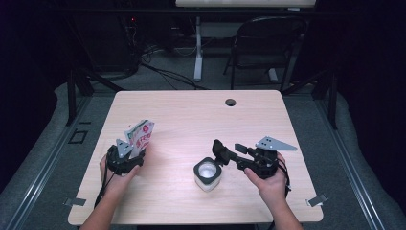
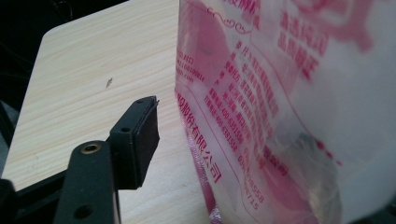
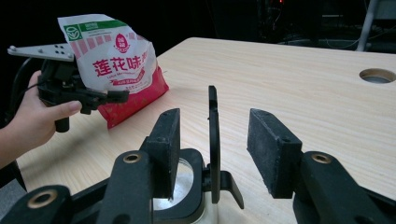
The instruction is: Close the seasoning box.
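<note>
Seasoning bag [image 1: 139,134] at left of frame, freed from spread left gripper [image 1: 128,154]; flip-lid [image 3: 214,140] of jar [image 1: 208,174] between parted right gripper [image 3: 212,154] pads, wanting a square, gentle pinch.

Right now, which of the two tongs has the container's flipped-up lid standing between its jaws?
The right tongs: the black lid of the white container stands upright in their gap, untouched. The left tongs stand open beside the red-and-white bag.
</note>
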Demonstrator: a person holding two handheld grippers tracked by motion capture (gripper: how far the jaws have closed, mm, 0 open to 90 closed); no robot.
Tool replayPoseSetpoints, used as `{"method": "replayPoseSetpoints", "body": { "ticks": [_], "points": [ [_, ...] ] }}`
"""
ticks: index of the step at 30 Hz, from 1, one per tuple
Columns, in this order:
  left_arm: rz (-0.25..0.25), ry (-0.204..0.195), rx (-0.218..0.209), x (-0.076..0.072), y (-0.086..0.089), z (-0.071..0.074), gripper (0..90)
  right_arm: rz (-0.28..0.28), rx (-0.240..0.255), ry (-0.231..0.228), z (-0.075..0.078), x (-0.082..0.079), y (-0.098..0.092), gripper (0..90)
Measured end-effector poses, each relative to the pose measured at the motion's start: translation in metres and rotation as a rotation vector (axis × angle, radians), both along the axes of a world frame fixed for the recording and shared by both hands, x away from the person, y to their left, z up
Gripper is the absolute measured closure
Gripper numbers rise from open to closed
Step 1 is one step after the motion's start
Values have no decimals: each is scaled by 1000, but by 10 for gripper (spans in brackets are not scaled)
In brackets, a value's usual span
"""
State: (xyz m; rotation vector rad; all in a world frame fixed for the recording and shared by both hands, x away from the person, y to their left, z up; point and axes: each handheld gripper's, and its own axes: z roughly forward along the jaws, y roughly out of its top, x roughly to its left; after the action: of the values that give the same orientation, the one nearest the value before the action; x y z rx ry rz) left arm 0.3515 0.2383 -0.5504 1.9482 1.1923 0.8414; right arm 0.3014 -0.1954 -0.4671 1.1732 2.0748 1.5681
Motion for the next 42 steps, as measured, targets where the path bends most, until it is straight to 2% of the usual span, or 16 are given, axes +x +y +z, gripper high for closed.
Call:
{"method": "replayPoseSetpoints", "body": {
  "ticks": [2,6,8,14,15,16,17,21,22,25,27,29,34,38,42],
  "points": [
    [-14,0,-29,-1,-1,2,352,4,-2,6,-1,1,1,537],
    [-25,-14,-43,-5,-3,6,349,11,-4,5,-3,1,4,527],
    [-37,-21,-65,-7,-5,10,338,10,-14,6,-3,0,5,523],
    [-66,-13,-106,-14,-11,18,301,5,-43,11,-6,1,8,533],
    [-90,-13,-92,-17,-16,20,300,11,-70,11,-7,1,10,560],
    [-90,-13,-92,-17,-16,20,300,11,-70,11,-7,1,10,560],
    [-114,-17,-69,-21,-22,21,300,14,-86,11,-8,0,11,598],
    [-144,-22,-54,-26,-29,22,300,17,-122,11,-10,-1,13,667],
    [-164,-20,-46,-29,-33,21,300,11,-139,-1,-10,-2,15,720],
    [-183,-21,-33,-32,-37,19,301,13,-146,-12,-10,-2,16,755],
    [-203,-20,-23,-34,-42,16,302,9,-158,-22,-10,-3,17,823],
    [-216,-21,-10,-35,-44,15,302,11,-165,-31,-10,-4,18,850],
    [-231,-18,-8,-36,-48,13,303,22,-213,-64,-8,-8,24,849],
    [-245,-4,8,-37,-53,10,304,32,-232,-81,-8,-11,28,840],
    [-277,5,57,-38,-61,6,303,60,-244,-87,-8,-15,33,810]
  ]
}}
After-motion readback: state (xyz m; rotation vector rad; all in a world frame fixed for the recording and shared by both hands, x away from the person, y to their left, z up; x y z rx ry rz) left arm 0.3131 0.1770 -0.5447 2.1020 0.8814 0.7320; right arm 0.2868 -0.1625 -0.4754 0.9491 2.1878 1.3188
